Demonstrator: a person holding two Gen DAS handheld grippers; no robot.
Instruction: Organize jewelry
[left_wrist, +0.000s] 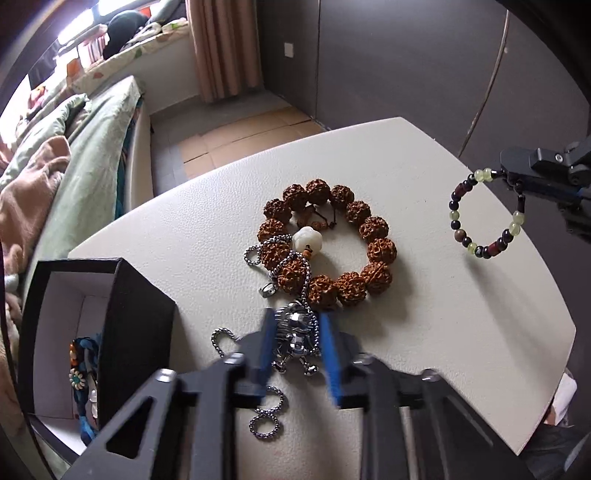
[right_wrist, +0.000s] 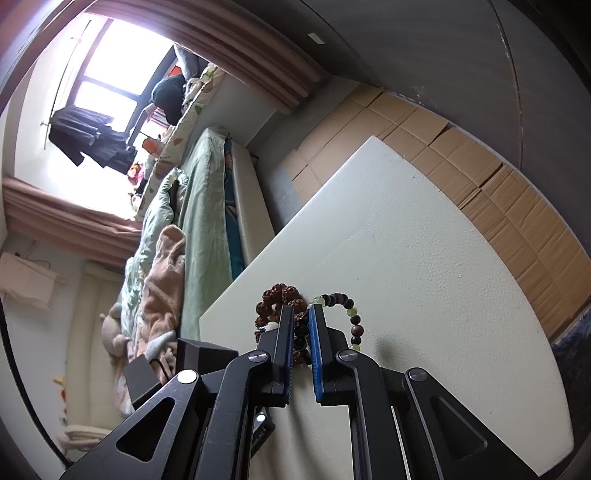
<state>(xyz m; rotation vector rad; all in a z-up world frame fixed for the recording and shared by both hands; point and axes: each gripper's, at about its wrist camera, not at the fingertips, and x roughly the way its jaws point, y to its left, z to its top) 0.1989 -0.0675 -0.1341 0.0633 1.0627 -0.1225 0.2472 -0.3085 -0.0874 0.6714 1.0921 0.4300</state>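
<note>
On the white table (left_wrist: 461, 325) lies a silver pendant (left_wrist: 295, 332) on a steel ball chain (left_wrist: 266, 419). My left gripper (left_wrist: 297, 315) has its blue pads against both sides of the pendant. The chain runs over a bracelet of large brown knobbly beads (left_wrist: 382, 251) with a white bead (left_wrist: 307, 239), which lies flat just beyond. My right gripper (left_wrist: 517, 181) is shut on a small bracelet of dark and pale green beads (left_wrist: 484, 254), hanging above the table's right side. In the right wrist view that bracelet (right_wrist: 352, 321) loops out from the closed gripper (right_wrist: 301, 310), with the brown bracelet (right_wrist: 280, 291) behind.
An open black box (left_wrist: 136, 314) with a white lining stands at the table's left front and holds colourful jewelry (left_wrist: 83, 369). A bed with green bedding (left_wrist: 85, 155) lies past the left edge. Cardboard (left_wrist: 251, 133) covers the floor beyond the far edge.
</note>
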